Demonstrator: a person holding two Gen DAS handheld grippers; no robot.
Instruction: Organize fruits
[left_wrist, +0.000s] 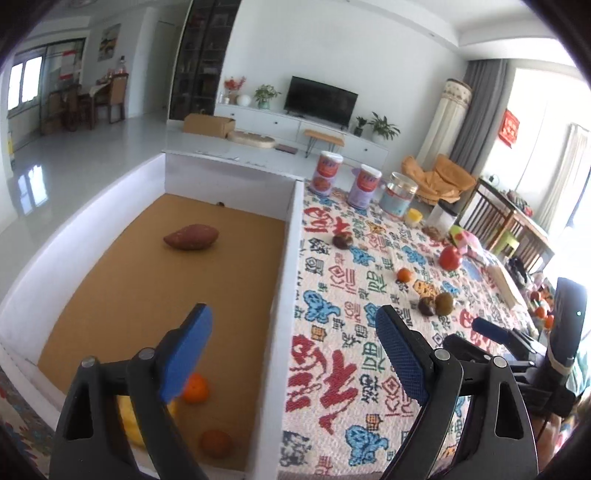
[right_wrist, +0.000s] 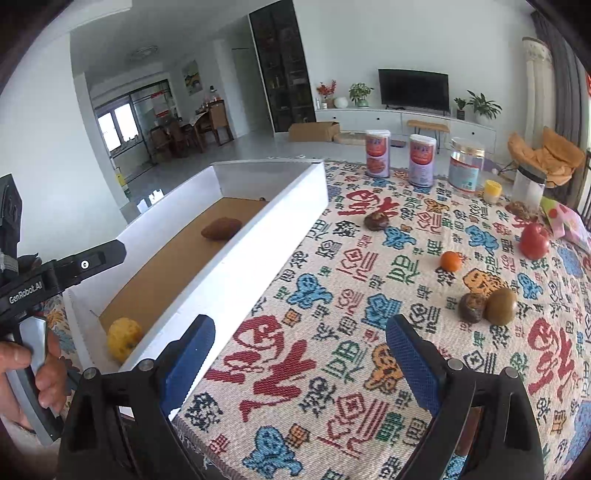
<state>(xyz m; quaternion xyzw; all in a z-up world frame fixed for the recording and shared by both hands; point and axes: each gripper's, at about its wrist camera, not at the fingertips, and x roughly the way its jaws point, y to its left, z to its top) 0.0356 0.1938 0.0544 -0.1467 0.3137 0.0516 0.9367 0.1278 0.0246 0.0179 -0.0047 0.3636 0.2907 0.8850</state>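
The yellow fruit (right_wrist: 124, 338) in the near corner of the box (right_wrist: 236, 254) is half hidden: the left gripper's frame covers most of it in the left wrist view, and the box wall cuts its bottom off in the right wrist view. A dull orange-brown round thing (left_wrist: 217, 444) near the front wall is too blurry to name.

The box is white board with a brown cardboard-looking floor. Inside: a reddish sweet potato (left_wrist: 191, 237) toward the far end, a tangerine (left_wrist: 195, 387) near the front, plus those 2.

Out on the woven patterned cloth (right_wrist: 332, 332) sit a red apple (right_wrist: 533, 240), another tangerine (right_wrist: 451, 261), a dark wrinkly fruit (right_wrist: 471, 307) touching a smooth olive-green one (right_wrist: 501, 306), and 1 more dark fruit (right_wrist: 376, 221) farther back. 3 cylindrical tubs (right_wrist: 420, 160) stand along the far edge.

Left gripper (left_wrist: 293, 354) is spread wide over the box's right wall, blue textured pads (left_wrist: 400, 356) pinching nothing. Right gripper (right_wrist: 299, 363) is spread wide too, over bare cloth, empty. A hand (right_wrist: 44, 373) squeezes the left tool's trigger.
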